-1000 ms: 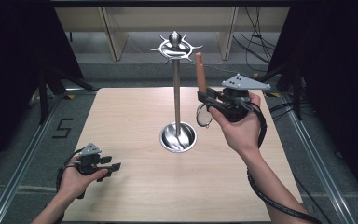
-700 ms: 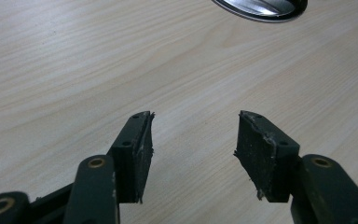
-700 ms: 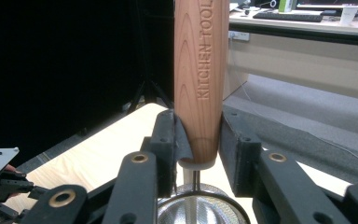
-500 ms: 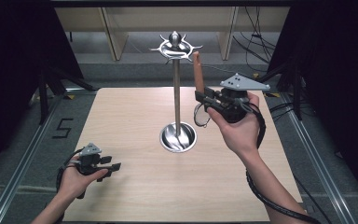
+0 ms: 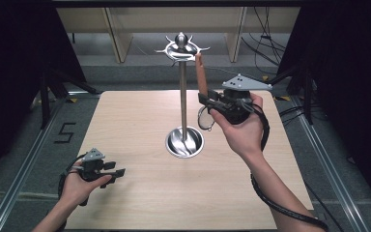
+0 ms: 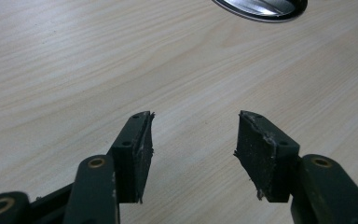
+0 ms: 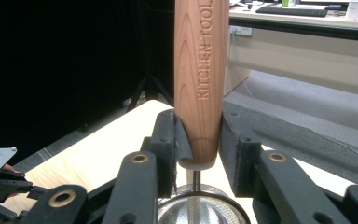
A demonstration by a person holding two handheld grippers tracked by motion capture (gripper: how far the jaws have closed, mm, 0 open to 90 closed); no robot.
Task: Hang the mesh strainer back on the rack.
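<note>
A small strainer with a wooden handle stamped "KITCHEN TOOL" stands upright in my right gripper, which is shut on the handle's lower end. Its round mesh bowl hangs below the jaws. The handle's tip is just right of the hooked crown of a tall metal stand; I cannot tell if they touch. My left gripper rests low over the table's front left, open with nothing between its pads.
The stand's shiny round base sits mid-table, and its rim is at the top edge of the left gripper view. The wooden tabletop has metal rails along both sides. Shelving and cables lie beyond the far edge.
The right hand has carried the strainer slightly left, bringing the handle's tip closer to the stand's crown. The left hand has stayed where it was.
</note>
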